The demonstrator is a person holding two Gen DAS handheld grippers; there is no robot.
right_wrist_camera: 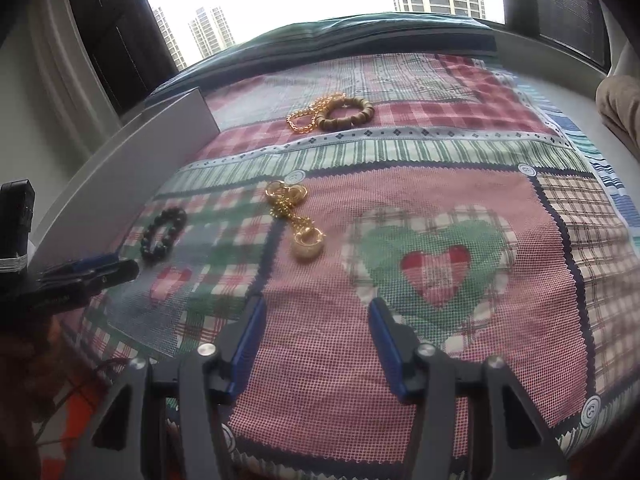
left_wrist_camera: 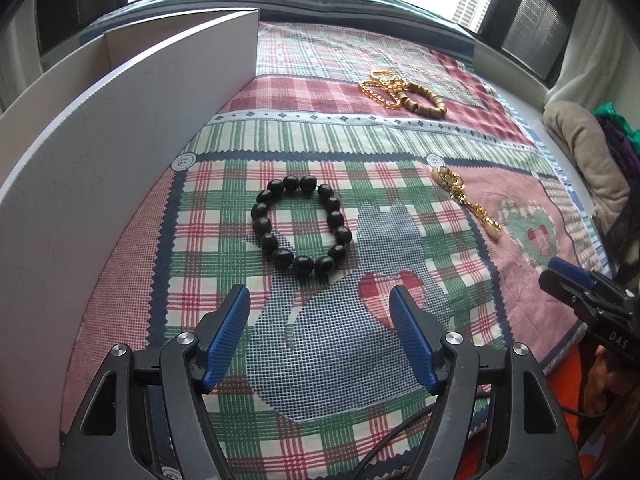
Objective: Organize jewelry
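A black bead bracelet [left_wrist_camera: 302,226] lies flat on the patchwork cloth, just ahead of my open, empty left gripper [left_wrist_camera: 320,300]; it also shows in the right wrist view [right_wrist_camera: 163,236]. A gold chain with rings [left_wrist_camera: 466,202] lies to its right and sits ahead and left of my open, empty right gripper [right_wrist_camera: 316,312], where it shows mid-cloth [right_wrist_camera: 296,220]. Farther back, a gold chain [left_wrist_camera: 380,88] touches a brown wooden bead bracelet [left_wrist_camera: 426,100]; both show in the right wrist view [right_wrist_camera: 346,114].
A white open box [left_wrist_camera: 120,128] stands along the left side of the cloth; its wall shows in the right wrist view [right_wrist_camera: 132,164]. The patchwork cloth [right_wrist_camera: 440,160] covers the surface. A beige cushion [left_wrist_camera: 584,152] lies at the far right. Windows are behind.
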